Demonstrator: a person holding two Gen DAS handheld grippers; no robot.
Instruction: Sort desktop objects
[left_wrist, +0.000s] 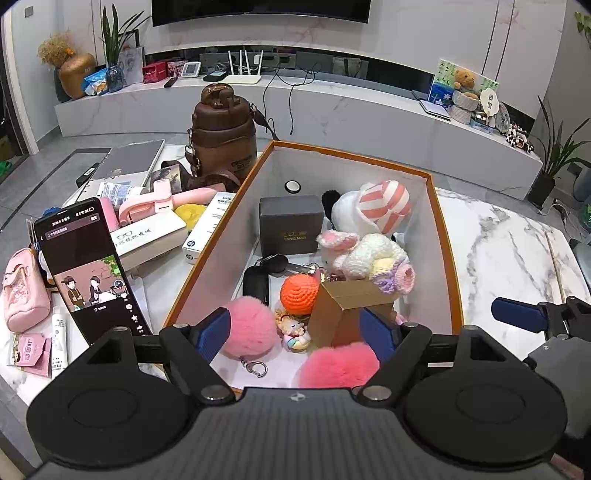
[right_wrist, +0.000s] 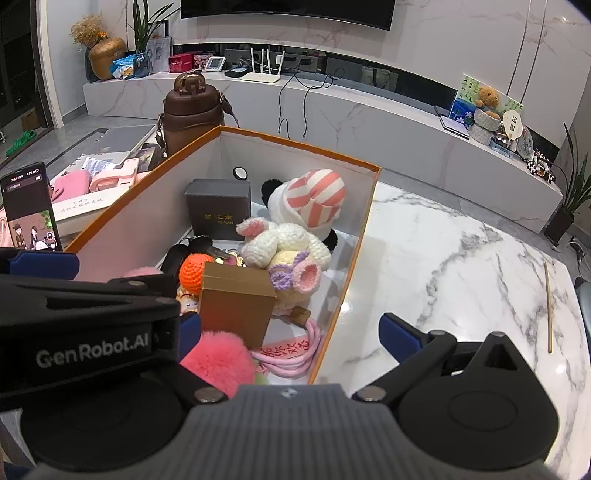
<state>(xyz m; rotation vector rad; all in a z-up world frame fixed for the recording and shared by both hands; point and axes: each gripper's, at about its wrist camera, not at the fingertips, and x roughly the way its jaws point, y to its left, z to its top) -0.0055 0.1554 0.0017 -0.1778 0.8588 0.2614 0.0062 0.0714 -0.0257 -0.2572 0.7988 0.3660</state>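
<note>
Orange-rimmed cardboard box (left_wrist: 441, 236) is already holding plush toys and a brown carton (left_wrist: 347, 314); the left gripper (left_wrist: 295, 328) is hovering, fingers apart, while clutter is waiting on the marble table (left_wrist: 509, 251). Right gripper (right_wrist: 291, 332) is idling, fingers apart, empty.

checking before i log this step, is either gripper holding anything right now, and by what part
Nothing is held. The left gripper is open above the orange-rimmed box; the right gripper is open over the box's right wall.
</note>
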